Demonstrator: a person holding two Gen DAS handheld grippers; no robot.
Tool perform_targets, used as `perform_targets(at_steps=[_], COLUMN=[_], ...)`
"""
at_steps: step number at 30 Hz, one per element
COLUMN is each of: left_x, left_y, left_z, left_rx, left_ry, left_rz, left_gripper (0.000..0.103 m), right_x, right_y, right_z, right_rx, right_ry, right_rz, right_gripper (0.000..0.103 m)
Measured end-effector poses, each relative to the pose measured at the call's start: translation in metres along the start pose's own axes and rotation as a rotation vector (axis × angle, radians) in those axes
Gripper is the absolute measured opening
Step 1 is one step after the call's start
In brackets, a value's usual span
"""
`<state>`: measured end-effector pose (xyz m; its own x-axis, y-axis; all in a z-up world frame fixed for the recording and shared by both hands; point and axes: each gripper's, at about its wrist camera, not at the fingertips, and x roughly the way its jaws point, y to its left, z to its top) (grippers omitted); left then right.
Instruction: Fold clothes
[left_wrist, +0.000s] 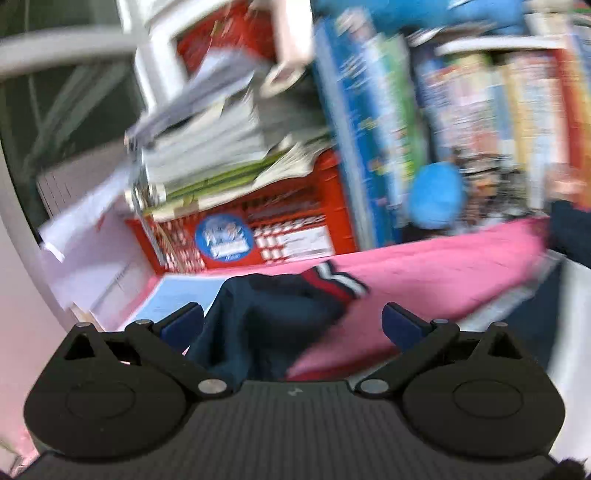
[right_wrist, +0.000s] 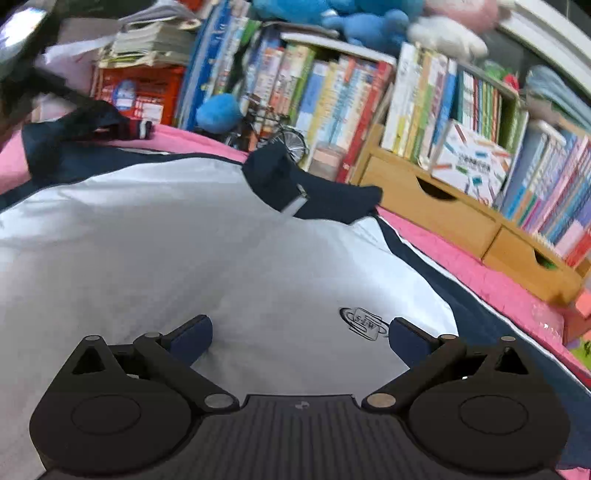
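Jacket (right_wrist: 184, 229) on bedspread (right_wrist: 480, 280) — books (right_wrist: 351, 92) behind

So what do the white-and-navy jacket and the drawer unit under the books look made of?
Jacket: likely thin synthetic woven, smooth with a slight sheen and soft creases; striped cuff looks rib-knit. Drawer unit: light wood or wood-look board, matte, with cut-out finger pulls.

A pink-covered surface (right_wrist: 461, 254) fills the lower frame in both views. A white and navy jacket (right_wrist: 184, 240) lies spread flat across it, its navy sleeve (left_wrist: 266, 317) bunched at the upper left. A light blue sheet (left_wrist: 173, 299) rests at the left.
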<state>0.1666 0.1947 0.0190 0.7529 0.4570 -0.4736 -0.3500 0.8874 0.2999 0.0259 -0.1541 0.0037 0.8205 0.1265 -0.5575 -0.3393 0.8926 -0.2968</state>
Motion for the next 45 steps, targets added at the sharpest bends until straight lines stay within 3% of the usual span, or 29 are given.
perform_targets(at_steps=[3,4,5,6,7,8,10,12,16,17,18,19,20,24,25,28,30,33,35,38,40,41,44,45], left_x=[0.052,0.065,0.069,0.07,0.07,0.067,0.05,0.018,-0.056,-0.067,-0.072,-0.073,-0.067,-0.016,-0.004,0.019,0.023,0.015,-0.002,-0.029,-0.038,-0.039,-0.025,-0.012], left_y=[-0.003,-0.005,-0.003,0.001,0.009,0.019,0.047,0.082,0.174,0.193,0.206,0.217,0.222,0.217,0.213,0.197,0.184,0.165,0.152,0.121,0.095,0.08,0.035,0.03], left_z=[0.004,0.003,0.002,0.003,0.006,0.011,0.026,0.046,0.072,0.073,0.074,0.075,0.074,0.046,0.036,0.009,0.002,0.004,0.007,0.002,-0.006,-0.011,-0.027,-0.031], left_rx=[-0.004,-0.006,-0.026,-0.061,-0.097,-0.137,-0.223,-0.315,-0.576,-0.623,-0.644,-0.649,-0.632,-0.54,-0.509,-0.44,-0.387,-0.304,-0.262,-0.214,-0.184,-0.151,0.008,0.01], left_ry=[0.17,0.206,0.199,0.194,0.205,0.206,0.144,0.019,-0.294,-0.346,-0.363,-0.349,-0.284,0.08,0.157,0.28,0.305,0.267,0.197,0.103,0.093,0.094,0.129,0.146], left_rz=[-0.03,-0.044,-0.052,-0.048,-0.05,-0.067,-0.14,-0.266,-0.611,-0.637,-0.599,-0.531,-0.427,-0.052,0.015,0.072,0.084,0.068,-0.033,-0.263,-0.421,-0.462,-0.403,-0.356], left_gripper=[0.102,0.093,0.076,0.055,0.021,0.012,0.007,0.007,0.009,0.014,0.015,0.015,0.017,0.019,0.02,0.027,0.031,0.036,0.047,0.066,0.071,0.072,0.069,0.066], right_x=[-0.002,-0.001,0.0,0.002,0.003,0.005,0.005,0.005,0.005,0.005,0.005,0.005,0.005,0.006,0.006,0.007,0.007,0.007,0.007,0.007,0.007,0.008,0.008,0.008], right_y=[0.006,0.007,0.007,0.007,0.006,0.005,0.003,0.0,-0.001,-0.001,-0.001,-0.001,-0.001,0.0,0.0,0.0,-0.001,-0.001,-0.001,-0.001,-0.001,-0.001,-0.001,-0.001], right_z=[-0.001,0.0,0.001,0.001,0.001,0.001,-0.001,-0.001,-0.002,-0.002,-0.002,-0.003,-0.003,-0.004,-0.005,-0.005,-0.005,-0.005,-0.005,-0.004,-0.005,-0.004,-0.004,-0.004], right_rx=[-0.035,-0.045,-0.045,-0.045,-0.039,-0.034,-0.02,-0.009,-0.004,-0.004,-0.005,-0.006,-0.007,-0.009,-0.01,-0.009,-0.007,-0.006,-0.008,-0.009,-0.009,-0.008,-0.004,-0.004], right_ry=[-0.009,-0.012,-0.011,-0.011,-0.009,-0.006,-0.002,0.002,0.003,0.002,0.002,0.002,0.001,-0.001,-0.001,-0.001,0.0,-0.001,-0.002,-0.003,-0.003,-0.002,-0.001,-0.001], right_rz=[-0.032,-0.039,-0.04,-0.04,-0.036,-0.031,-0.02,-0.011,-0.007,-0.008,-0.008,-0.009,-0.01,-0.012,-0.014,-0.013,-0.012,-0.012,-0.013,-0.015,-0.015,-0.016,-0.014,-0.014], right_gripper=[0.103,0.103,0.103,0.103,0.103,0.103,0.103,0.103,0.103,0.103,0.103,0.103,0.103,0.103,0.103,0.103,0.103,0.103,0.103,0.103,0.103,0.103,0.103,0.103])
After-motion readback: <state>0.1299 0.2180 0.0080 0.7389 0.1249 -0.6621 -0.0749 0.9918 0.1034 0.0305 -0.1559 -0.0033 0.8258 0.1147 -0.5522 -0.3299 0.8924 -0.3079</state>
